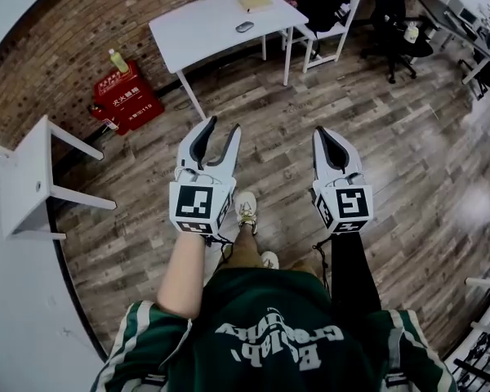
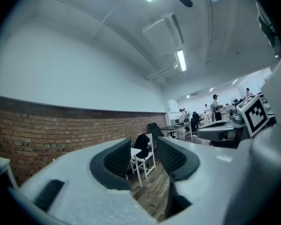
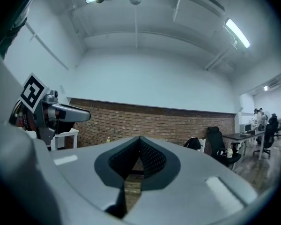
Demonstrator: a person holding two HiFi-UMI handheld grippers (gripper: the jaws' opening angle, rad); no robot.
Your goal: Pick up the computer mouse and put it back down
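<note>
Left gripper (image 1: 223, 126) parted, right gripper (image 1: 322, 133) closed

mouse (image 1: 244, 26) on far white table (image 1: 198, 33) too tiny for detail; red box (image 1: 124, 98) print unreadable; side table (image 1: 24, 178) cropped left

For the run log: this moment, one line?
left gripper: open, empty | right gripper: shut, empty | small grey computer mouse: untouched on white rectangular table

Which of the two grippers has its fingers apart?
The left gripper: its fingers stand apart with nothing between them, while the right gripper has its fingers closed together.
</note>
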